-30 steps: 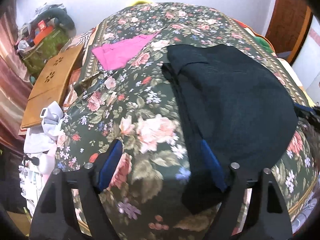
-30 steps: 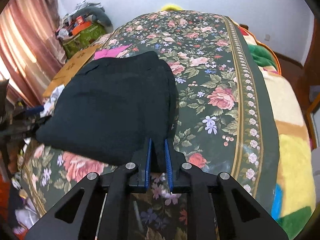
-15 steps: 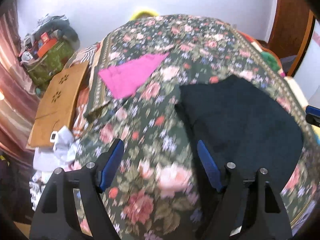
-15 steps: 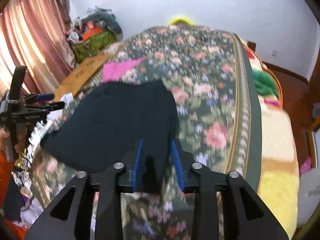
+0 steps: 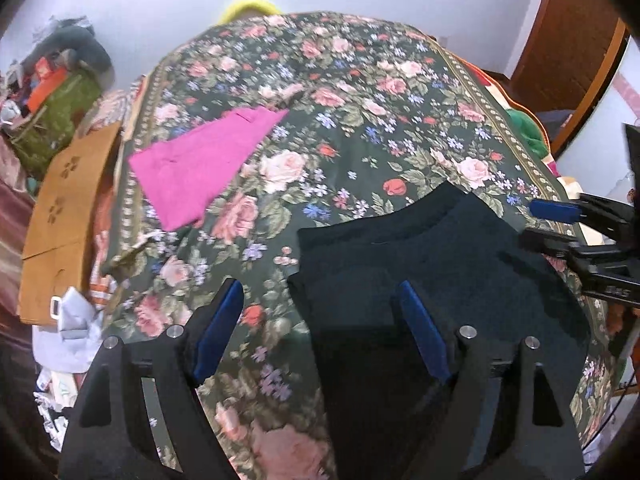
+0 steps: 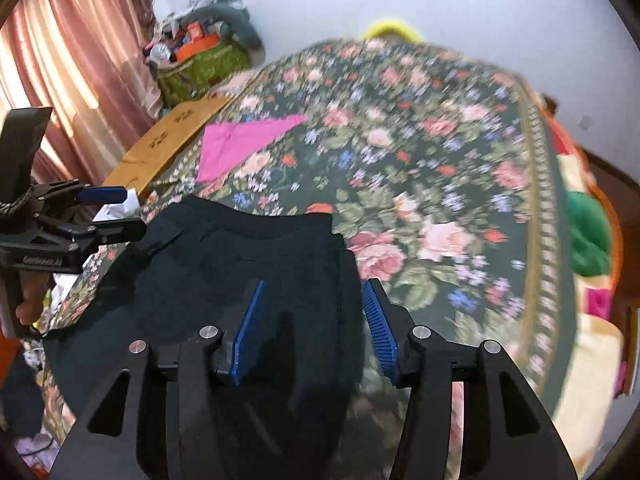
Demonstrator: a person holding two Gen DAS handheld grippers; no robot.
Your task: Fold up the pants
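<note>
Between folds: both grippers spread and empty above the dark pants.

Left gripper (image 5: 320, 328) wide apart, holding nothing, pants (image 5: 432, 280) under its right finger and ahead to the right. Right gripper (image 6: 314, 320) also wide, empty, straddling the pants' right edge just below. Looks already folded to a compact dark block on the floral bedspread (image 5: 360, 92), waistband farthest from both. Next, probably: lower, pinch near edge, carry forward.
</note>
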